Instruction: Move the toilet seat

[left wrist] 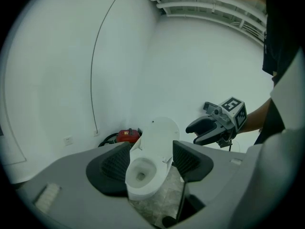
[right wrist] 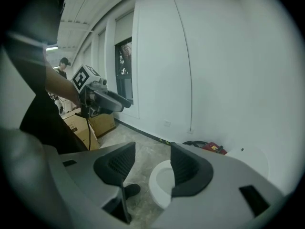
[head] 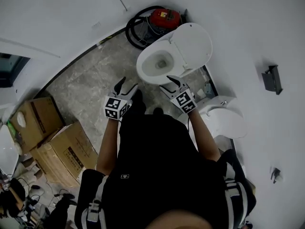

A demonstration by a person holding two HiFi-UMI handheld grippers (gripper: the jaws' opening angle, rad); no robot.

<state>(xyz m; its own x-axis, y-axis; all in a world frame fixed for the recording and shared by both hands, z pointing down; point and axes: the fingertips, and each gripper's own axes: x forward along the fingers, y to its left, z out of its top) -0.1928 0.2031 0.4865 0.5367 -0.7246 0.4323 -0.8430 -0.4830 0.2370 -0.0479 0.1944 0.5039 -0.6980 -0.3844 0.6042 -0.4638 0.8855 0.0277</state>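
The person stands over the toilet (head: 155, 66), whose lid (head: 191, 46) is raised. The left gripper (head: 128, 83) and the right gripper (head: 169, 82) hover just short of the bowl, both with jaws apart and empty.

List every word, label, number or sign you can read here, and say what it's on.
Nothing here reads clearly.
Cardboard box: dark print on its side, too small to read.
Red machine: yellow label, too blurred to read.
Left marker cube, right marker cube: square patterns only, no letters.
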